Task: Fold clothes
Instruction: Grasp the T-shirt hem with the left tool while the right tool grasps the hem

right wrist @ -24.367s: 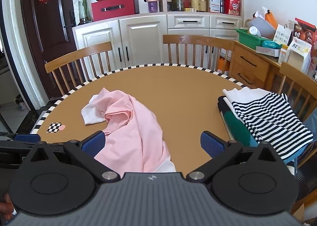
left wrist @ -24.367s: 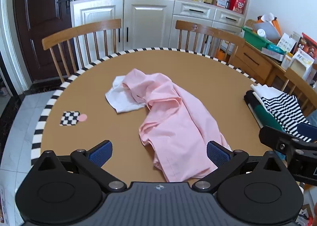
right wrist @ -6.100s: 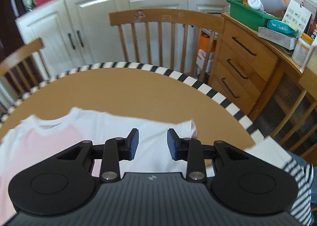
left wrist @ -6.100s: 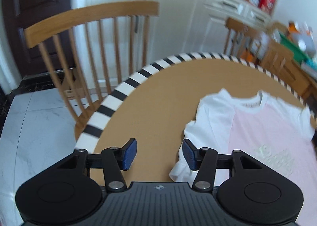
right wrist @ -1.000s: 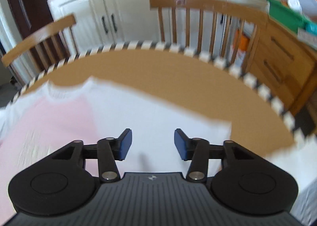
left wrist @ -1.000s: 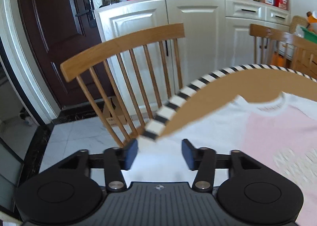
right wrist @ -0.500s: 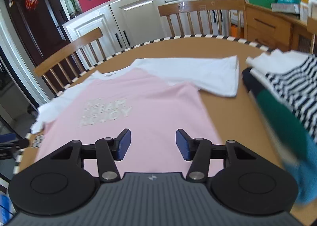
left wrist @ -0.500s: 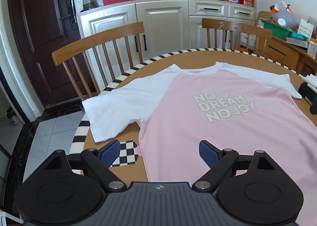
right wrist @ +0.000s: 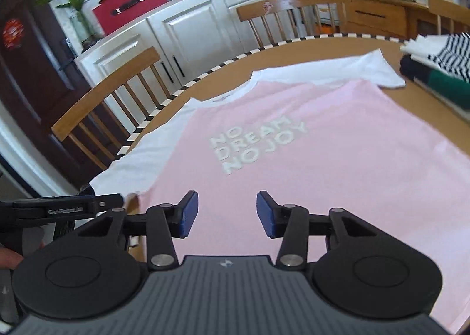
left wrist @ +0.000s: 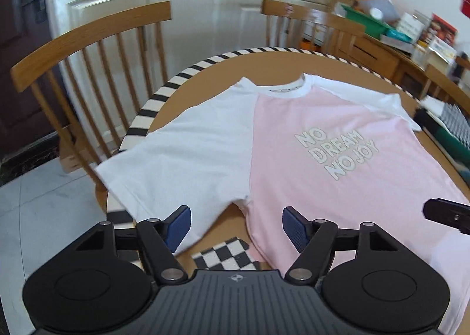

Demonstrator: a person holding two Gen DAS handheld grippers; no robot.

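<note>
- Lying flat, print side up, on the round bench (left wrist: 346,63), one pink T-shirt (left wrist: 337,188) with white sleeves; it covers most of the top.
- Collar (left wrist: 286,89) points to the far edge, hem toward the camera, so long axis runs near-to-far; printed "NO DREAM NO JOY" (right wrist: 255,144).
- Left sleeve (left wrist: 176,158) spreads to the striped bench rim, its end past the edge.
- One stack of folded clothes (right wrist: 437,70) sits at bench right, just beside the right sleeve (right wrist: 379,70); striped piece on top.
- One checkered marker (left wrist: 226,255) near edge, partly under the shirt.
- Two wooden chairs (left wrist: 91,50) behind bench, white cabinets (right wrist: 188,32) beyond, cluttered sideboard (left wrist: 379,50) right.
- Left claw (left wrist: 235,226) wide open, empty, above the armpit area.
- Right claw (right wrist: 226,214) parted moderately, empty, above the pink lower body.
</note>
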